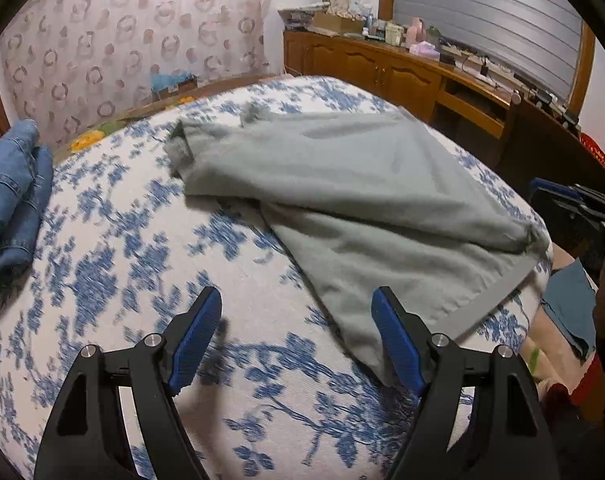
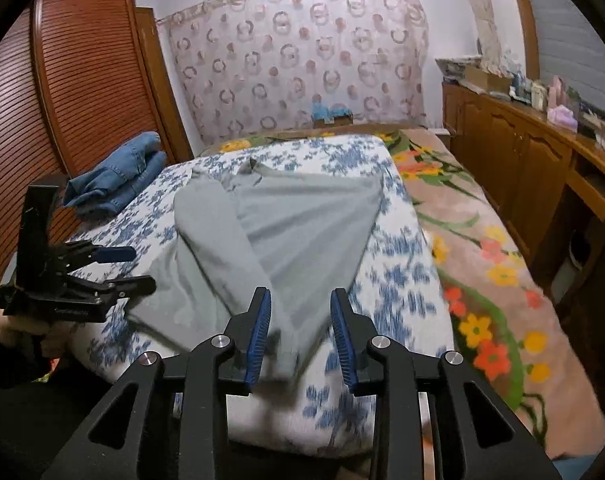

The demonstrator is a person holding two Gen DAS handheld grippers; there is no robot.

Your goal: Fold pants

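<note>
Grey pants (image 2: 270,236), waist farthest, legs nearward.

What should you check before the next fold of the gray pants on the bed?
1. Left gripper open, nothing held: ok.
2. Right gripper let go: ok, pads apart, cloth between them.
3. Gray pants all on the bed: not ok, one corner hangs over the edge.
4. Pants lying flat: not ok, one leg crosses slanted.
5. Folded jeans out of the way: ok.
</note>
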